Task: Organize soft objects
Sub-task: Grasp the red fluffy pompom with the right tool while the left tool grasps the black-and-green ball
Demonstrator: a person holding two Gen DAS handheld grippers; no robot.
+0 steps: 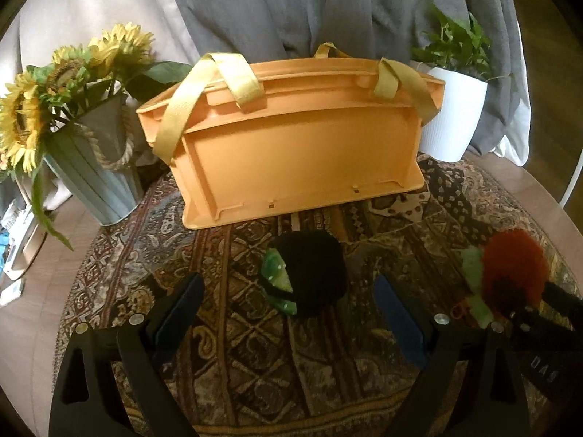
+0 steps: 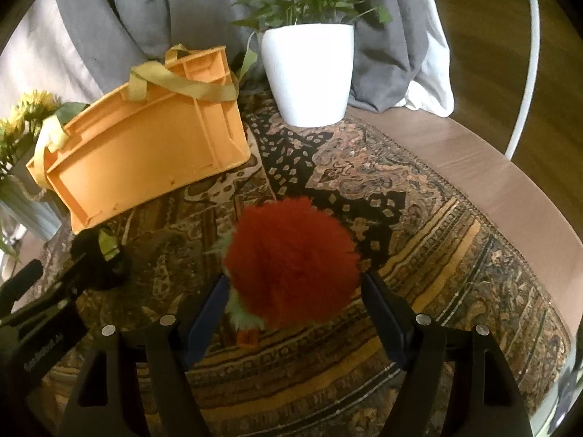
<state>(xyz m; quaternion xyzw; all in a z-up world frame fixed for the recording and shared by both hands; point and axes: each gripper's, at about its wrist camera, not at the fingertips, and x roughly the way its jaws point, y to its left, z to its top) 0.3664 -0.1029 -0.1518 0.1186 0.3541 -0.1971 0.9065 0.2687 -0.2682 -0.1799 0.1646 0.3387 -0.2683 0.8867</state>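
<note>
My left tongs (image 1: 288, 313) stand wide and empty, their dark fingers (image 1: 182, 309) flanking a black soft toy (image 1: 313, 273) with green trim that lies on the patterned cloth (image 1: 255, 364) just ahead of the tips; the pads do not touch it. My right tongs (image 2: 291, 309) are set narrower, their fingers (image 2: 209, 313) bracketing a red fluffy toy (image 2: 291, 258) with a pale green fringe; the fur brushes or nearly brushes the pads, and I cannot tell whether they press it, though I judge it still rests on the cloth, not gripped. In the left view this red toy (image 1: 510, 266) appears at the right edge, near the black one but apart from it, with the right tongs beside it. Beyond both toys stands an orange crate (image 1: 298, 153) with yellow-green fabric straps (image 1: 233, 73), tipped so that its ribbed side faces me; its opening points away and its contents are hidden. To its left is a grey metal bucket of sunflowers (image 1: 91, 182), to its right a white pot (image 2: 308, 73) with a green plant, and grey fabric hangs behind everything. As judged from this arrangement, the sorting is at an early stage: both toys lie outside the crate, neither is lifted, and what remains is to close on each, raise it, and place it in the crate, which may first need turning to reach the opening.
</note>
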